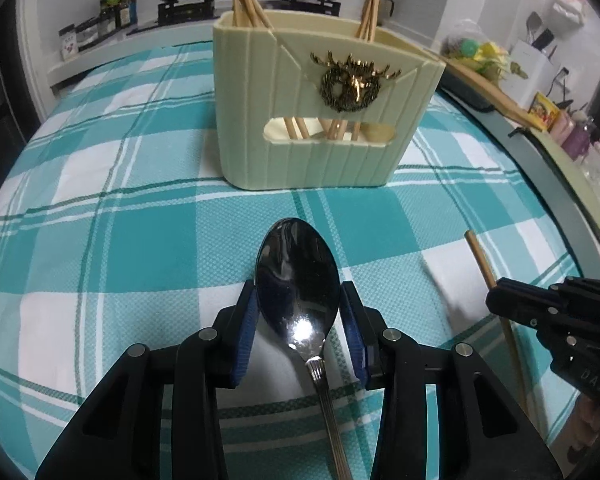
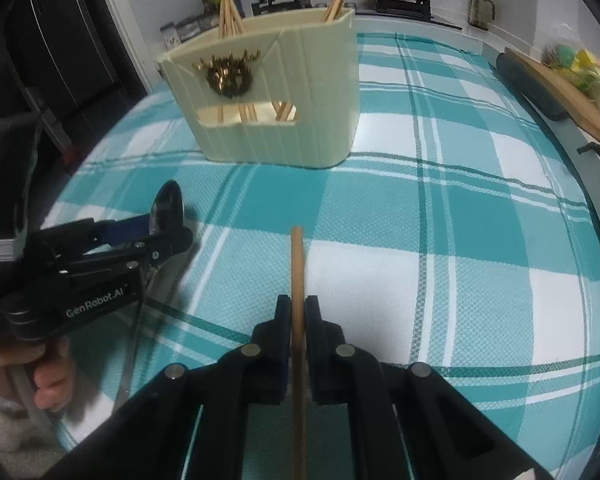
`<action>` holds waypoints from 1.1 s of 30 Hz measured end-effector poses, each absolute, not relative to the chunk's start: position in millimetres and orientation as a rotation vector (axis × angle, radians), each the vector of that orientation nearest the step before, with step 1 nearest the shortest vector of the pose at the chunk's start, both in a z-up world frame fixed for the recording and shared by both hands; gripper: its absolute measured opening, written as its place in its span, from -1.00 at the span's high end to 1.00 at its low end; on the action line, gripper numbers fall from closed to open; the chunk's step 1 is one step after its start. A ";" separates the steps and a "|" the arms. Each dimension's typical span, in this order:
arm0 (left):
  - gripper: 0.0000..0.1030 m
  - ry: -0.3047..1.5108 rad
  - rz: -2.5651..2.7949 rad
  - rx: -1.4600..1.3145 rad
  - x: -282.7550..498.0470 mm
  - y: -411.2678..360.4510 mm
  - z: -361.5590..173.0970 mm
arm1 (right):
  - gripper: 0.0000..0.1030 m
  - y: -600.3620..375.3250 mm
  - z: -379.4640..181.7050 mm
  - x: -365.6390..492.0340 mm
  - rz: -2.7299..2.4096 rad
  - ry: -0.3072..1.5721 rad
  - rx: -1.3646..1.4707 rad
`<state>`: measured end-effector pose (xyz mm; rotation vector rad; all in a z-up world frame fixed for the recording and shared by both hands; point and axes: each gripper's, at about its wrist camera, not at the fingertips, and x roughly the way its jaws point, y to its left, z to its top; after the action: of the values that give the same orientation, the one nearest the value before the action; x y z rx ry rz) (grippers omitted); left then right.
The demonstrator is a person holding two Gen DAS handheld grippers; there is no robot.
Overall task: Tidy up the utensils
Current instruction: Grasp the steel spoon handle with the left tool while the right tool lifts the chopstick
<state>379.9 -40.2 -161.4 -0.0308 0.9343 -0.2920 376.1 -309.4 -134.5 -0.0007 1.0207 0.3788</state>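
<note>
From my left wrist view, the utensil holder (image 1: 320,120) stands upright at the far middle of the checked worktop (image 1: 120,240), with chopsticks (image 1: 246,0) already standing in its left and right ends, so I judge the sorting partly done. My left hand-held gripper (image 1: 300,320) has its blue pads against the sides of the spoon (image 1: 298,280), holding it at the bowl. The spoon's long axis runs near to far: bowl pointing away toward the holder, handle trailing back under the camera. At the right edge, the right hand-held gripper (image 1: 500,300) shows with a chopstick (image 1: 480,256) poking out.

From my right wrist view, my right hand-held gripper (image 2: 298,320) is closed narrow on that single chopstick (image 2: 297,272), whose tip points away across the cloth, its length running straight near to far. The holder (image 2: 268,92) sits far left. At the near left, the left hand-held gripper (image 2: 168,232) carries the spoon (image 2: 168,208). What remains, I judge: both pieces must go into the holder.
</note>
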 end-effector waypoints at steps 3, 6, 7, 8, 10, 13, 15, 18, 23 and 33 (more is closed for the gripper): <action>0.21 0.870 -0.314 -0.062 364.5 -30.0 -137.8 | 0.86 -318.2 -112.2 362.1 0.385 0.959 0.057; 0.21 0.802 -0.331 -0.085 349.3 -21.7 -115.3 | 0.86 -324.2 -89.6 347.2 0.388 0.902 0.084; 0.22 0.781 -0.335 -0.093 342.9 -18.7 -109.0 | 0.86 -325.6 -83.4 343.3 0.387 0.885 0.087; 0.22 0.766 -0.337 -0.100 338.8 -17.9 -104.6 | 0.86 -326.7 -77.1 338.3 0.386 0.866 0.089; 0.22 0.737 -0.343 -0.109 329.0 -14.7 -95.7 | 0.86 -328.8 -66.6 329.8 0.384 0.833 0.089; 0.22 0.704 -0.342 -0.118 315.1 -9.5 -85.1 | 0.86 -327.7 -54.2 315.0 0.383 0.792 0.078; 0.22 0.689 -0.341 -0.128 308.3 -4.6 -79.6 | 0.86 -327.3 -48.8 307.6 0.380 0.773 0.072; 0.22 0.662 -0.338 -0.141 299.3 1.4 -71.6 | 0.86 -326.2 -41.4 298.4 0.375 0.744 0.065; 0.22 0.630 -0.331 -0.143 290.5 4.9 -60.9 | 0.86 -327.9 -29.8 286.9 0.364 0.695 0.054; 0.98 0.623 -0.312 -0.106 284.3 -0.1 -56.3 | 0.86 -333.1 -21.7 278.1 0.350 0.666 0.056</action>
<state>284.3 -0.1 -56.3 -0.1058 0.6227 -0.3124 278.1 -333.1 -21.7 0.0555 0.6657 0.3505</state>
